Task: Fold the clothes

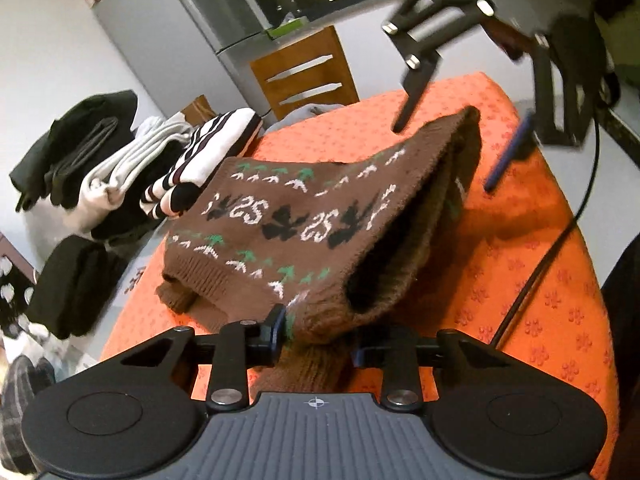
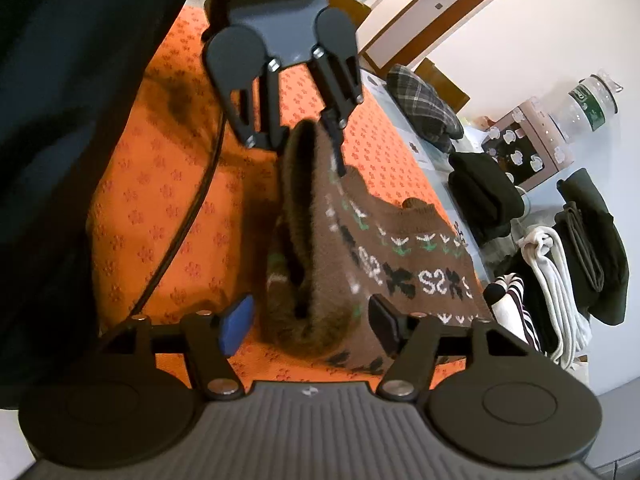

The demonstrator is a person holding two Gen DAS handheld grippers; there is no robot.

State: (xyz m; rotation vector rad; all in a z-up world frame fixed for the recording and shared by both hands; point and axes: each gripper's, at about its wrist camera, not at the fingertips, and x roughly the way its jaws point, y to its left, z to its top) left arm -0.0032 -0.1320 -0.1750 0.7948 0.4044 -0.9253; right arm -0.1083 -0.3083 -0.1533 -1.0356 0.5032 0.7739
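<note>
A brown knitted sweater (image 1: 304,224) with white, green and black patterns lies folded over on the orange tablecloth (image 1: 532,280). My left gripper (image 1: 318,330) has its fingers on either side of the sweater's near edge and grips the bunched fabric. My right gripper (image 1: 444,152) hovers open above the sweater's far end. In the right wrist view the sweater (image 2: 360,248) lies between the open right gripper (image 2: 312,324) fingers, which do not press it. The left gripper (image 2: 320,140) holds the far edge there.
Stacks of folded clothes (image 1: 132,168) stand left of the table: black, white and striped. A wooden chair (image 1: 304,72) stands behind the table. A black cable (image 1: 540,272) crosses the cloth at right. A plastic bottle (image 2: 588,100) and a patterned box (image 2: 524,148) sit on the side surface.
</note>
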